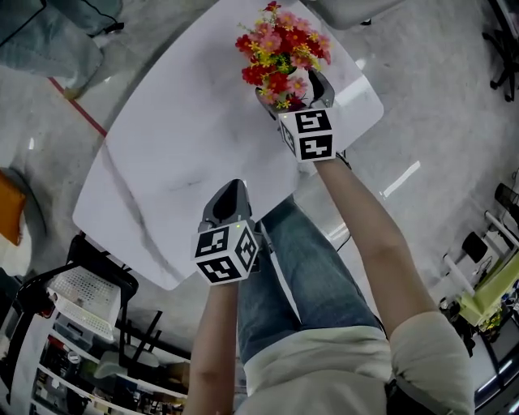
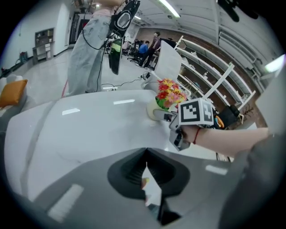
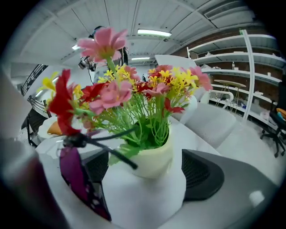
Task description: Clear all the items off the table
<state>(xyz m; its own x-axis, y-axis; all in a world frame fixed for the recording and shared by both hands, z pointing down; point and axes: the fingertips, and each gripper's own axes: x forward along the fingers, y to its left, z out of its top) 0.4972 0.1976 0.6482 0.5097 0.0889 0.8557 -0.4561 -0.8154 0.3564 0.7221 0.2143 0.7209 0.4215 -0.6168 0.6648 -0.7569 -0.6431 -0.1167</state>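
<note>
A cream pot [image 3: 152, 157] of red, pink and yellow artificial flowers [image 1: 281, 50] stands at the far right end of the white marble table [image 1: 178, 154]. My right gripper [image 3: 149, 172] is open, one jaw on each side of the pot, with gaps to both pads. A purple strip [image 3: 78, 179] on a dark stem hangs in front of its left jaw. In the left gripper view the pot [image 2: 156, 112] shows beside the right gripper [image 2: 166, 117]. My left gripper [image 1: 228, 197] is shut and empty, over the table's near edge.
A white chair [image 1: 345, 10] stands beyond the table's far end, and a pale seat [image 3: 212, 120] lies behind the pot. A wire shelf cart [image 1: 77, 304] is at the lower left. An orange cushion [image 1: 8, 207] sits at the left. A person [image 2: 96, 49] stands past the table.
</note>
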